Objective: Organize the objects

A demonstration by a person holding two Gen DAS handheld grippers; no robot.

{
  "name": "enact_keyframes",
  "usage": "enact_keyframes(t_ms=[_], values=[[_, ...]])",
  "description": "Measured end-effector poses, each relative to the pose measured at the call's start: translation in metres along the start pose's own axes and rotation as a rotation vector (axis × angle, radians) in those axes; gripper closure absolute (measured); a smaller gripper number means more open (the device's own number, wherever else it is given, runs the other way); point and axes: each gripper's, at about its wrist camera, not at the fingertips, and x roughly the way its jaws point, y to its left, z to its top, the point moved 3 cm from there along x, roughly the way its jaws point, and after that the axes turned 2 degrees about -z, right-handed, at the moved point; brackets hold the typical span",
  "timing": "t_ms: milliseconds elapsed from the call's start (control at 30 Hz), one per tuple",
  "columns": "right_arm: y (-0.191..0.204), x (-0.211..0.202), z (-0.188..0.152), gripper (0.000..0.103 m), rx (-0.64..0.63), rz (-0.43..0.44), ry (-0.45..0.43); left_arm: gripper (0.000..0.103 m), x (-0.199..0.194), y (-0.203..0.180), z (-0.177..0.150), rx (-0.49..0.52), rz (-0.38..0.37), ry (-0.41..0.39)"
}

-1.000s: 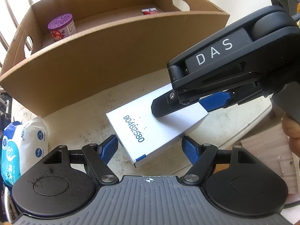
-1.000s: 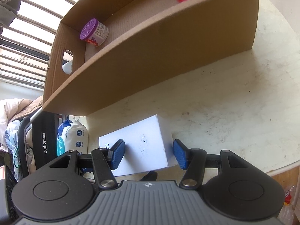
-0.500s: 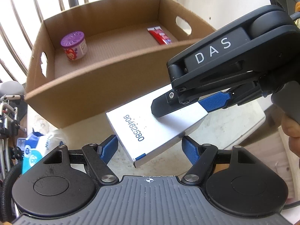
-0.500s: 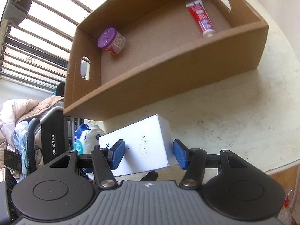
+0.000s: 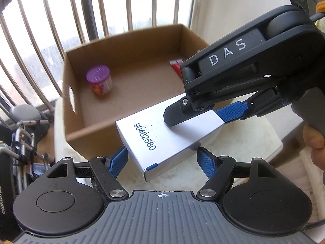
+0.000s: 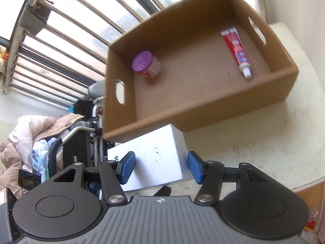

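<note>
A white box [image 5: 162, 140] printed with a dark number hangs in the air just in front of the open cardboard carton [image 5: 126, 38]. My left gripper [image 5: 163, 160] is shut on its near end, with a blue pad against each side. My right gripper [image 6: 160, 166] is shut on the same white box [image 6: 156, 158]. In the left wrist view one of its fingers [image 5: 176, 114] lies on the top face. Inside the carton [image 6: 223, 105] stand a purple-lidded jar [image 6: 146, 64] and a red tube [image 6: 236, 48].
The carton sits on a pale round table [image 6: 264, 138], whose edge curves away at the right. Metal window bars [image 5: 130, 6] rise behind it. A pile of clothes [image 6: 30, 134] and a metal frame lie left of the table. A person's hand [image 5: 312, 136] holds the right gripper's handle.
Both grippers have risen together with the white box held between them, lifting it off the table. The carton's inside, with jar and tube, has come into fuller view.
</note>
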Motion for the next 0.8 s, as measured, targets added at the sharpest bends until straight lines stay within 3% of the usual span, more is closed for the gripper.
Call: enact_keyframes(t_ms=[467, 800], values=[[0.059, -0.055, 0.027, 0.042, -0.028, 0.012, -0.106, 0.028, -0.056, 0.015, 0.041, 0.013, 0.015, -0.12], [0.084, -0.069, 0.056, 0.042, -0.054, 0.054, -0.12, 0.028, -0.065, 0.026, 0.069, -0.02, 0.058, -0.155]])
